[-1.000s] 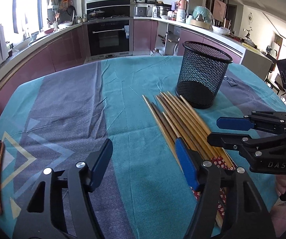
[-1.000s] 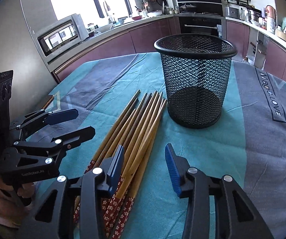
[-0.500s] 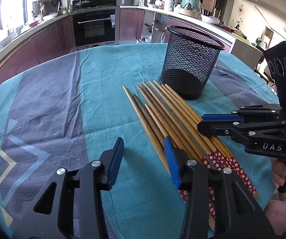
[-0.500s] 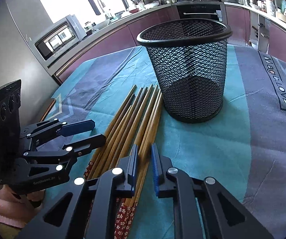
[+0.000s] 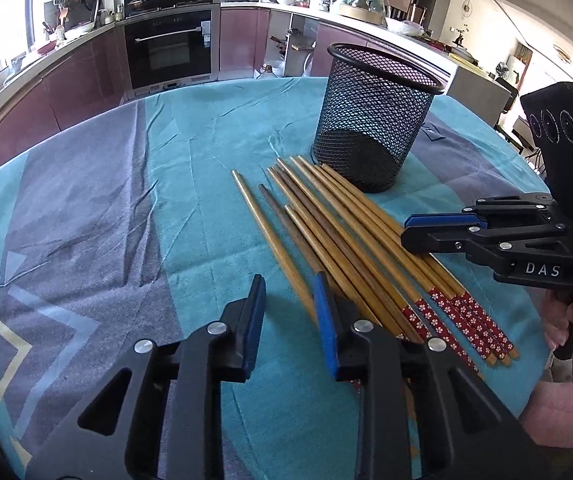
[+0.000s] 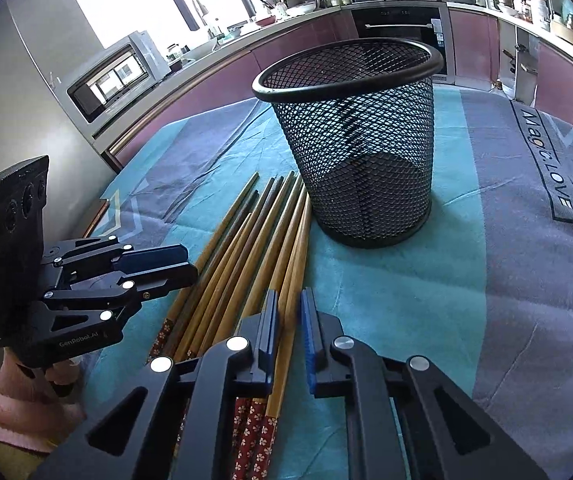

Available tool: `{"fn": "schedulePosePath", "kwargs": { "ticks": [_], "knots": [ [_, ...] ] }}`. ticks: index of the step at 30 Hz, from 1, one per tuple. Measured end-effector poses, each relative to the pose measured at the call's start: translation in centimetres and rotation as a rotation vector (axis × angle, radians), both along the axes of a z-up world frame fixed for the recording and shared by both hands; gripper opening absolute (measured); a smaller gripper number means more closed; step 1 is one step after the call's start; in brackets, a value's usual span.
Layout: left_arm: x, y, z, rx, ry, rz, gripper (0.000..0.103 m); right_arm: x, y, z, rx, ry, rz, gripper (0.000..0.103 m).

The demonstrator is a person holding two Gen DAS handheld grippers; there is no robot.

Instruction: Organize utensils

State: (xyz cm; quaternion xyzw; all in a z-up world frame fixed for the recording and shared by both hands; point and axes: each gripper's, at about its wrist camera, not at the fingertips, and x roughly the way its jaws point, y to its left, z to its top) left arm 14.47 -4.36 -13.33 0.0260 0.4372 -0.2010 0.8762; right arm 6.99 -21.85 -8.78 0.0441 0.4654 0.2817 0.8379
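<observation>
Several wooden chopsticks [image 5: 346, 232] with red flowered ends lie side by side on the tablecloth, tips toward an upright black mesh basket [image 5: 374, 120]. My left gripper [image 5: 288, 312] sits low at the bundle's left side. Its jaws are closing, and the leftmost chopstick [image 5: 270, 232] runs in against the right pad with a gap to the left pad. In the right wrist view my right gripper [image 6: 288, 316] is shut on the rightmost chopstick [image 6: 284, 360], beside the other chopsticks [image 6: 246, 248] and in front of the basket [image 6: 358, 152].
A teal and grey tablecloth [image 5: 126, 200] covers the table. Kitchen counters, an oven [image 5: 170, 48] and a microwave [image 6: 114, 76] stand beyond the far edge. A hand in a pink sleeve [image 5: 566, 400] holds the right gripper's handle.
Both pairs of jaws have narrowed. The right ones closed around the rightmost chopstick. The left gripper shifted toward the leftmost chopstick, which now lies between its pads.
</observation>
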Motion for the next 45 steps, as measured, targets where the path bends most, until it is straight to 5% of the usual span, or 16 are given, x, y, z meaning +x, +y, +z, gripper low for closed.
{"fn": "schedulePosePath", "kwargs": {
  "ticks": [11, 14, 19, 24, 45],
  "knots": [
    [0.5, -0.9, -0.1, 0.08, -0.017, -0.009, 0.033, 0.3, 1.1, 0.0, -0.111, -0.038, 0.0, 0.011],
    [0.7, -1.0, -0.1, 0.088, -0.02, 0.004, 0.03, 0.6, 1.9, 0.1, -0.151, -0.067, 0.01, 0.012],
    [0.7, -0.8, 0.1, 0.078, -0.019, 0.057, 0.01, 0.7, 1.7, 0.1, -0.133, -0.07, 0.006, 0.006],
    [0.3, 0.0, 0.7, 0.053, -0.03, 0.096, 0.008, -0.2, 0.9, 1.1, -0.091, -0.096, 0.006, 0.005],
    [-4.6, 3.3, 15.1, -0.245, -0.298, -0.044, 0.007, -2.4, -3.7, 10.9, 0.18, -0.347, -0.023, 0.005]
  ]
}}
